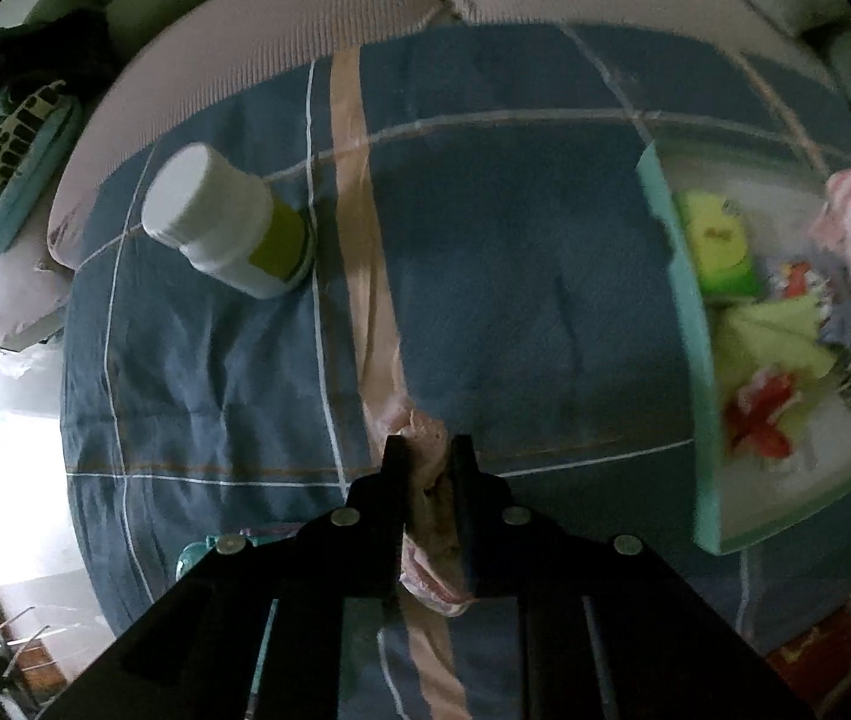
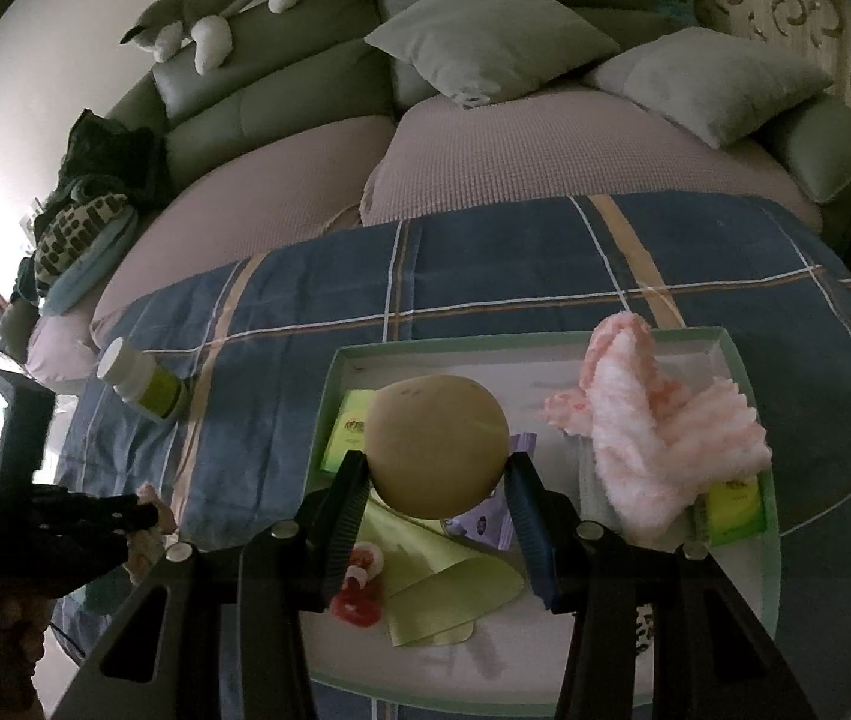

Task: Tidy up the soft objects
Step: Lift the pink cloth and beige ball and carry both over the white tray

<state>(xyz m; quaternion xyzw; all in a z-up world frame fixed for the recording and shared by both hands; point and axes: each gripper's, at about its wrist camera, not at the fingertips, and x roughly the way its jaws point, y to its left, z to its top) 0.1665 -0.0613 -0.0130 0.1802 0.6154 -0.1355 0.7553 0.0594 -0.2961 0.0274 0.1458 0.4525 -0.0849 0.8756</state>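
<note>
**Both tongs loaded; deposit into the tray pending**

The left tongs [image 1: 430, 456] were pressed together on a pinkish soft item [image 1: 432, 516], which hung between the jaws above the blue plaid blanket [image 1: 515, 252], well apart from the tray [image 1: 674, 276]. What the item was could not be told. The right tongs [image 2: 436, 480] pinched a tan ball [image 2: 436, 444] from both sides, above the tray [image 2: 749, 396], which already held a pink fluffy cloth [image 2: 659, 438], a green cloth [image 2: 443, 582] and small packets. A white bottle [image 1: 227, 222] lay on the blanket, away from the tray. The step in hand appeared to be carrying: both items gripped, neither yet set down. The next move would call for bringing the left tongs across to the tray, then spreading each pair over a bare patch.
</note>
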